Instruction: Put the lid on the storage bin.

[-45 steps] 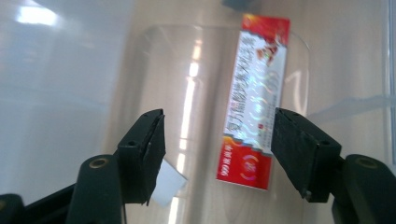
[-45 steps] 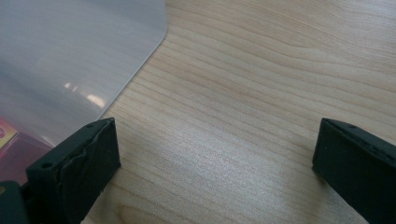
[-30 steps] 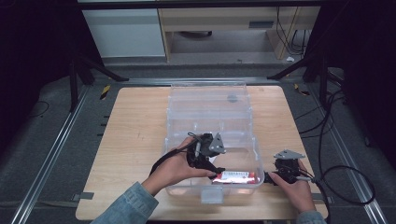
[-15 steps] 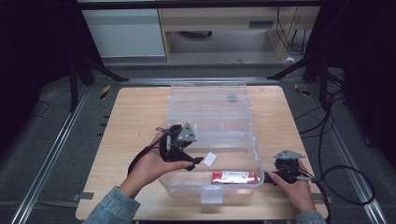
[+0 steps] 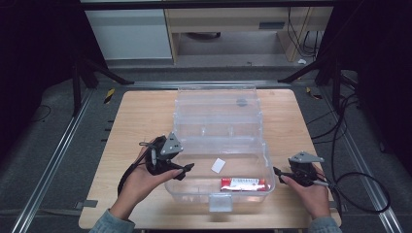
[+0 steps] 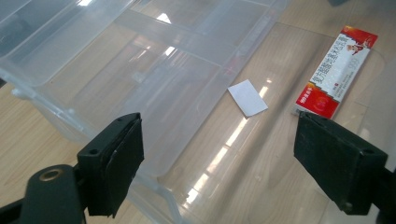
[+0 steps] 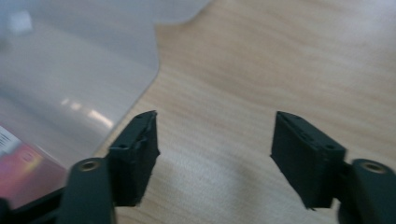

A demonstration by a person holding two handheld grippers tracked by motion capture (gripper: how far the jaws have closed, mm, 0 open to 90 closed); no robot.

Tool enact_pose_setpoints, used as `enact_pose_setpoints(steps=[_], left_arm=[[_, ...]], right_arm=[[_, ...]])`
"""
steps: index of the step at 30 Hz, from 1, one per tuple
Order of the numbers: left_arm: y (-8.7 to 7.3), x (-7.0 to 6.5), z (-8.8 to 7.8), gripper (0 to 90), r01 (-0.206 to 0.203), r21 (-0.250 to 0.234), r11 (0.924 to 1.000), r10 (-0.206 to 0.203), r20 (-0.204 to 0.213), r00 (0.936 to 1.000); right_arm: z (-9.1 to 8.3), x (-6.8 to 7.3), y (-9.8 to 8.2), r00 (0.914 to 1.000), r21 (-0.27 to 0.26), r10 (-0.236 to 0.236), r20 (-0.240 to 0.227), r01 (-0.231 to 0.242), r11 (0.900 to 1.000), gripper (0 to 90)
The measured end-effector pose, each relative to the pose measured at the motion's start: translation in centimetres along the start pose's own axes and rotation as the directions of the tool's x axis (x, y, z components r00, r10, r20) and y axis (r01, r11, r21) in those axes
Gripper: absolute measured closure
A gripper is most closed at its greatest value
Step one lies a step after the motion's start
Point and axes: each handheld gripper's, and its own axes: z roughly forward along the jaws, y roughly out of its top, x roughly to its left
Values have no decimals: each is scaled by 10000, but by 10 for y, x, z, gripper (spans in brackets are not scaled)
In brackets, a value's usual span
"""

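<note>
1. The red box point(image 5: 244, 183) lies flat on the floor of the clear plastic case point(image 5: 265, 160), along the case's near wall and toward its right corner; the case sits near the table's point(image 5: 131, 121) near edge. A small white slip point(image 5: 218, 165) lies just beside it, toward the middle of the case floor.
2. The left gripper point(image 5: 180, 171) hovers at the case's left wall, jaws spread and empty. In the left gripper view the red box point(image 6: 337, 70) and the white slip point(image 6: 247, 97) lie beyond the pads, untouched.
3. The right gripper point(image 5: 278, 174) rests just outside the case's right wall, over bare table. Its jaws have just been closing, yet they stand apart with nothing between them; its own view shows wood grain there.
4. Judging from this, the item is placed and the likely next step is closing the lid point(image 5: 216, 104), which lies open toward the far edge.
5. To do that well, keep both grippers clear of the case rim first, then steady the base from the right wall while the left swings the lid over evenly, so the latch point(image 5: 220, 202) at the near edge meets squarely.
</note>
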Motion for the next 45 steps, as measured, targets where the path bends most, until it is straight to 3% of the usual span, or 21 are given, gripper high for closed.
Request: enact_pose_setpoints(steps=[6,11,15,19,20,24,26,27,29,35,41,45], left_arm=[[-5,-11,-10,209,-162,-197,9997,164,128,9998],[-7,-24,-13,281,-97,-349,9993,113,460,9989],[-6,-32,-14,335,-348,-310,9989,368,659,9972],[-7,-34,-12,333,-185,-357,9992,215,861,9961],[-8,-34,-11,334,-165,-393,9991,200,905,9957],[-12,-38,-7,316,-196,-256,9995,215,777,9967],[-14,-40,-6,317,-14,-381,9993,51,964,9953],[-15,-41,-5,309,52,-449,9990,-3,1071,9942],[-17,-43,-5,293,30,-454,9990,23,1144,9934],[-22,-46,-6,265,-153,-543,9984,221,1262,9918],[-28,-46,-6,272,7,-567,9984,81,1546,9879],[-30,-47,-6,277,77,-520,9986,9,1631,9866]], right_arm=[[-26,-7,36,9993,-392,-358,137,363,9986,460],[-45,-8,78,9955,-551,-847,-428,823,9951,628],[-56,-8,108,9887,-977,-1254,-821,1172,9883,682],[-60,-7,130,9803,-1009,-1651,-1088,1543,9829,688],[-58,-5,140,9743,-1001,-1864,-1264,1744,9796,665],[-56,-1,156,9647,-957,-2172,-1487,2046,9742,621],[-52,3,168,9579,-899,-2391,-1589,2272,9697,589],[-49,9,181,9491,-834,-2669,-1675,2561,9630,554],[-47,11,185,9462,-787,-2741,-1718,2642,9613,540],[-22,30,207,9193,-249,-3172,-2330,3204,9470,453],[2,44,216,8927,156,-3598,-2713,3779,9257,479],[16,47,218,8815,437,-3686,-2952,3978,9164,549]])
